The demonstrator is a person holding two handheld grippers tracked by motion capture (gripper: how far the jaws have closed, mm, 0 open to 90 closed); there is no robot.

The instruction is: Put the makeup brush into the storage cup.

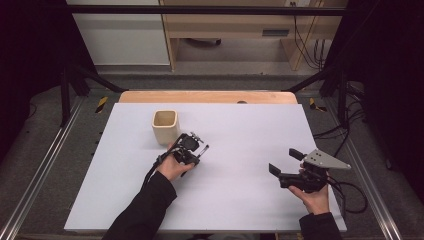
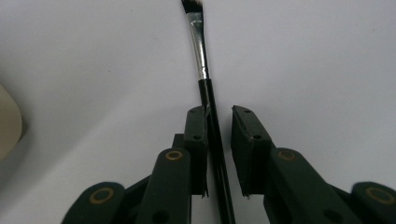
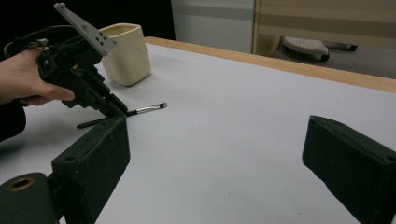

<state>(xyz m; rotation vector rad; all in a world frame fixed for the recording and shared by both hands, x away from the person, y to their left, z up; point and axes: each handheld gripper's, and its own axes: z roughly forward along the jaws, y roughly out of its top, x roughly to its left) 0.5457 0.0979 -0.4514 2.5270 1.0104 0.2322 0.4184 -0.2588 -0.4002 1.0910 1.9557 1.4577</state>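
Table (image 1: 235, 200): its near edge was cut off at the frame bottom.
Cup (image 1: 165, 126): stood just beyond the left gripper.
Right gripper (image 1: 284, 161): was held spread wide, empty.
Left gripper (image 2: 219, 122): straddled the brush, jaws not yet clamped.
Brush (image 2: 201, 60): lay on the table; its handle end was hidden.

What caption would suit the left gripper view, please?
Left tool straddling a brush on the white table, jaws slightly apart.

Thin black-handled brush (image 2: 206, 88) with silver ferrule, flat on the white table, beside the cream cup (image 1: 165, 126).
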